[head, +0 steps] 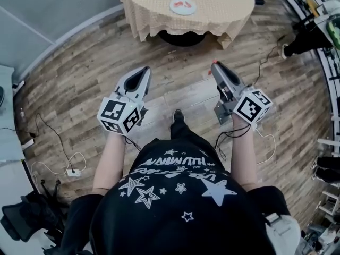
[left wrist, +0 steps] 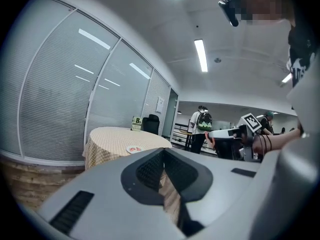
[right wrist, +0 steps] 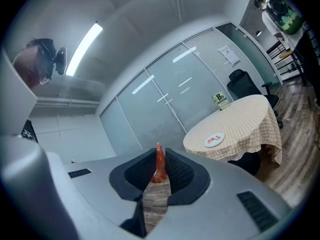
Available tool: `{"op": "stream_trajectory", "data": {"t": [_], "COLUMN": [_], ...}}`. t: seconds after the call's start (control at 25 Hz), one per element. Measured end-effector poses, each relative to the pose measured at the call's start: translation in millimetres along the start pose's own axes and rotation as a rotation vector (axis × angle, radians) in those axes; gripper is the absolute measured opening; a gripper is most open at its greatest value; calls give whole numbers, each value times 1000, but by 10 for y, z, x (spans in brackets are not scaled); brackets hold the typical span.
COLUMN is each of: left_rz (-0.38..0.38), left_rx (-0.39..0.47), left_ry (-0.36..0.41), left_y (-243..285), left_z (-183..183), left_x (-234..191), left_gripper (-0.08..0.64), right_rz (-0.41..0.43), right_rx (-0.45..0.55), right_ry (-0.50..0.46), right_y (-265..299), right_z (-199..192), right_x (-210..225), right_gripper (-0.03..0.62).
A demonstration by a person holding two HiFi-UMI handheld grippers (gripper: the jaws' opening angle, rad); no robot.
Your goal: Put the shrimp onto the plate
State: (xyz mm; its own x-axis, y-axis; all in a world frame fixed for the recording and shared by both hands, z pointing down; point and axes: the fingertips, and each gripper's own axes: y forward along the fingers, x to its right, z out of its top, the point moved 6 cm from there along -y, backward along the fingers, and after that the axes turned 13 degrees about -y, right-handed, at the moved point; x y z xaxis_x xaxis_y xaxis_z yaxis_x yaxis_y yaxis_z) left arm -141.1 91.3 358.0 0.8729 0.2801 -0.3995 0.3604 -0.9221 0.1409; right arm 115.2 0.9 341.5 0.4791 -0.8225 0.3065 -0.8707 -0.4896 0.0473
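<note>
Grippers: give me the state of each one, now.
Left gripper: closed, nothing in it.
Right gripper: closed on a shrimp.

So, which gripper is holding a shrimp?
The right gripper: an orange shrimp is pinched between its jaws. The left gripper holds nothing.

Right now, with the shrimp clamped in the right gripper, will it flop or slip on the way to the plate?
Probably stiff: the shrimp sticks up from the right gripper without drooping. Likely light, being small and thin. Only a narrow pinch holds it, so it may slip if swung toward the plate.
</note>
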Motion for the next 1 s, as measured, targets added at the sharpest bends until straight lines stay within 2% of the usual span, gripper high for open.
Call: {"op": "stream_trajectory", "data": {"t": [0.28, 1.0], "left_rz": [17, 74], "left_rx": [2, -11], "left_ry": [6, 5], "left_y": [568, 1421], "left_z": [149, 211], "left_x": [-75, -88], "left_gripper": [9, 9], "right_rz": [23, 79], "right_rx": [0, 6], "right_ry": [27, 64], "right_y": [300, 600], "right_z": [161, 318], "right_x": [566, 1496], "right_gripper": [63, 63]}}
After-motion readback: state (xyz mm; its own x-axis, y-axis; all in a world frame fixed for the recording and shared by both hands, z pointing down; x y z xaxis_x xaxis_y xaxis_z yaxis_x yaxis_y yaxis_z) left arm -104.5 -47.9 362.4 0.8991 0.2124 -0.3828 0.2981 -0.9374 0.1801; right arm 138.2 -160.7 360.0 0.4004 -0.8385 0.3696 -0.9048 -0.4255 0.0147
